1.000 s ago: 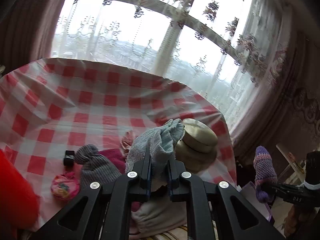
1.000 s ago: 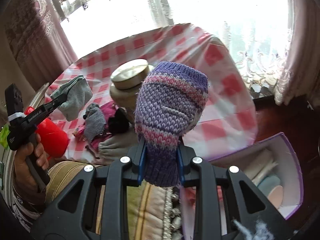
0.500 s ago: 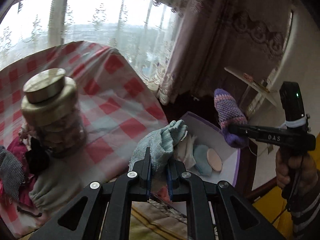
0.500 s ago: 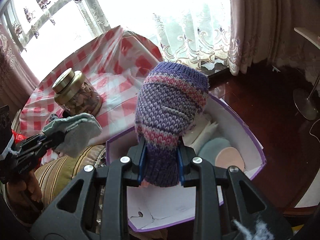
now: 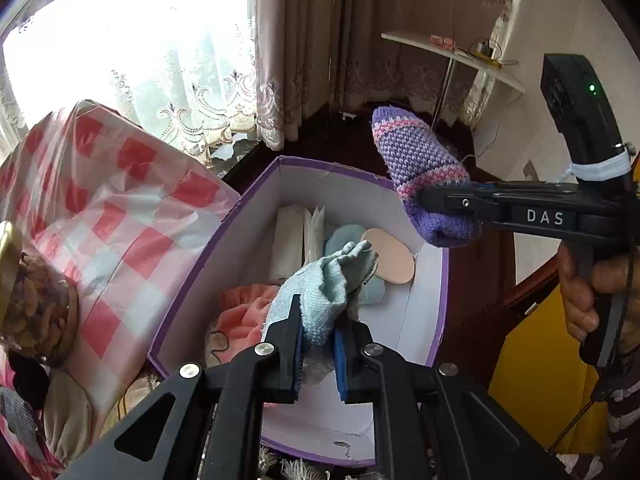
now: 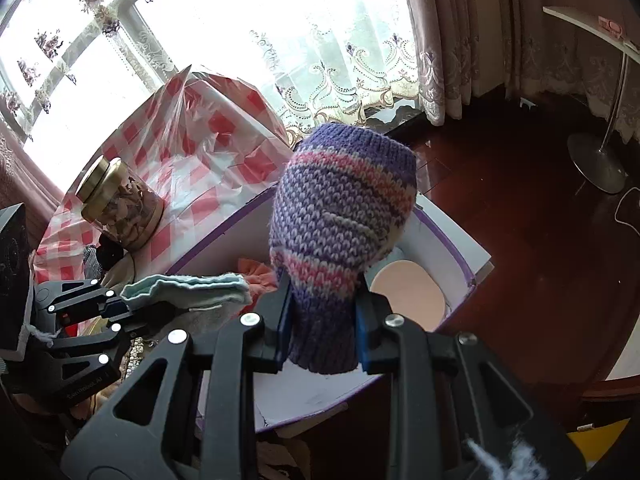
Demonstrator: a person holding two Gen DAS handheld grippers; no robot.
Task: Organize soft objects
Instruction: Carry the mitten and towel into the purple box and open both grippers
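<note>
My left gripper [image 5: 318, 346] is shut on a light blue cloth [image 5: 324, 292] and holds it over the purple-edged white box [image 5: 208, 256]. The cloth also shows in the right wrist view [image 6: 188, 290], held by the left gripper [image 6: 120, 308]. My right gripper [image 6: 322, 326] is shut on a purple and pink knitted sock [image 6: 340, 216], held above the box [image 6: 460, 256]. In the left wrist view the sock [image 5: 420, 172] hangs over the box's far right edge, clamped by the right gripper [image 5: 432, 204]. The box holds a pink cloth [image 5: 244, 316], white folded items [image 5: 288, 240] and round pads [image 5: 390, 254].
A table with a red checked cloth [image 5: 112, 200] stands left of the box. On it stands a glass jar with a gold lid [image 6: 120, 204], with more soft items [image 5: 60, 412] near its edge. Dark wood floor [image 6: 520, 220] and a lamp stand base [image 6: 596, 160] lie to the right.
Both grippers swung right from the table to above the box, each still holding its item. The box now lies directly under the blue cloth and the sock.
</note>
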